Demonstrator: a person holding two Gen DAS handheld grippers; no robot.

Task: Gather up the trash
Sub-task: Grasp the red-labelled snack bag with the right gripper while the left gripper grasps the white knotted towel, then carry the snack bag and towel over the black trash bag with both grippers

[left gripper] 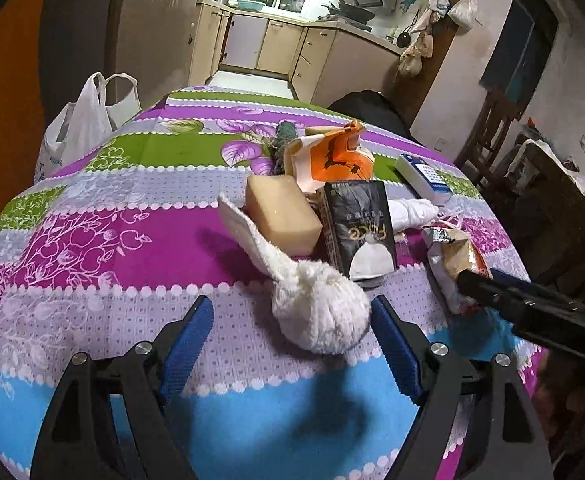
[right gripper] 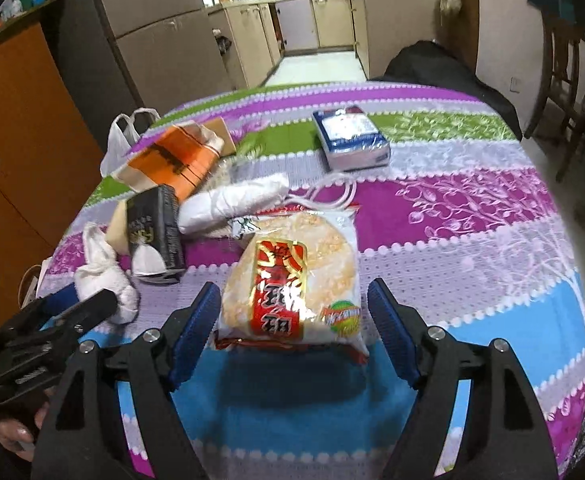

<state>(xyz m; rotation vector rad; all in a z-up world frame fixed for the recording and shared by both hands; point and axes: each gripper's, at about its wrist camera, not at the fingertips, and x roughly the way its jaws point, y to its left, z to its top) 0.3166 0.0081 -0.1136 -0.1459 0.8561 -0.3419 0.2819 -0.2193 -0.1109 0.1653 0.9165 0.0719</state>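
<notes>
On the patterned tablecloth (left gripper: 92, 248) lies a white knotted cloth (left gripper: 320, 312). My left gripper (left gripper: 292, 340) stands open around it, the cloth nearer the right-hand blue pad, neither pad pressing. The same gripper (right gripper: 88, 304) shows at the left of the right wrist view, beside the cloth (right gripper: 104, 276). A clear snack packet (right gripper: 292, 280) with a red label lies between the fingers of my right gripper (right gripper: 292, 320), which is open with a gap on each side. That gripper (left gripper: 476, 284) reaches the packet (left gripper: 452, 256) at the right of the left wrist view.
Further back lie a tan block (left gripper: 284, 216), a black box (left gripper: 356, 228), an orange bag (left gripper: 336, 156), a rolled white cloth (left gripper: 408, 212) and a tissue pack (right gripper: 352, 140). A white plastic bag (left gripper: 80, 120) stands at the table's left edge. Chairs stand at right.
</notes>
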